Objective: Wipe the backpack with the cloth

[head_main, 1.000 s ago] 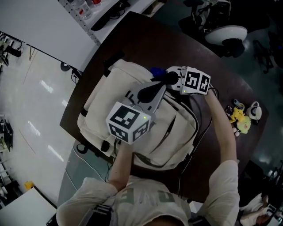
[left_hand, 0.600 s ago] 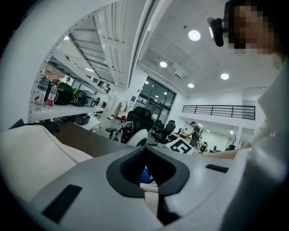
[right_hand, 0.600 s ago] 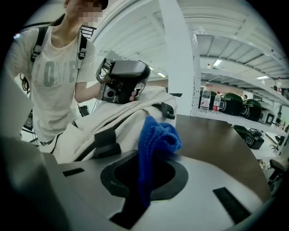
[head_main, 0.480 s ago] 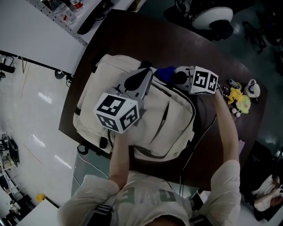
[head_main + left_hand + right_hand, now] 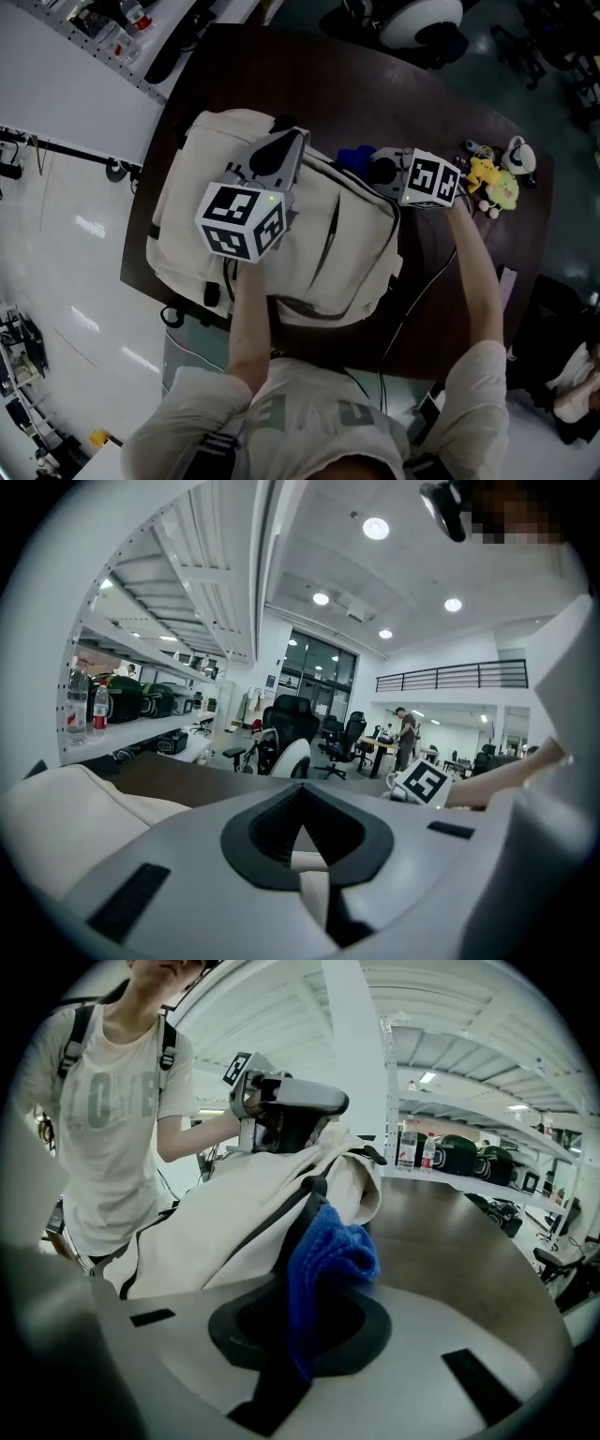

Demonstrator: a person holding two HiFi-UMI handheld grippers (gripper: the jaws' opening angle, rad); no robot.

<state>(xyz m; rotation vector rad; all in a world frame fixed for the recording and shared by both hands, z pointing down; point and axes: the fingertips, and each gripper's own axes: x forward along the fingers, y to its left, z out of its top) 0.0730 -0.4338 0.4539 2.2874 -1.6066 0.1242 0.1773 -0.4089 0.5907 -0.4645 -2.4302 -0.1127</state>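
Backpack [image 5: 319, 253], cream: lies on the dark worktop [image 5: 394, 103], centre. Left gripper [image 5: 286, 141]: at the backpack's 12 o'clock end, fingers closed on its fabric. Right gripper [image 5: 370, 167]: at the backpack's 2 o'clock edge, fingers clamped on the blue cloth [image 5: 352, 155], which lies against the backpack.

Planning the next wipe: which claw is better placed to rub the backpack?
Right. The right claw grips the blue cloth right beside the backpack; the left claw pinches backpack fabric and has no cloth.

Backpack [image 5: 323, 267] across table [image 5: 375, 103], toys [image 5: 492, 183] at right edge
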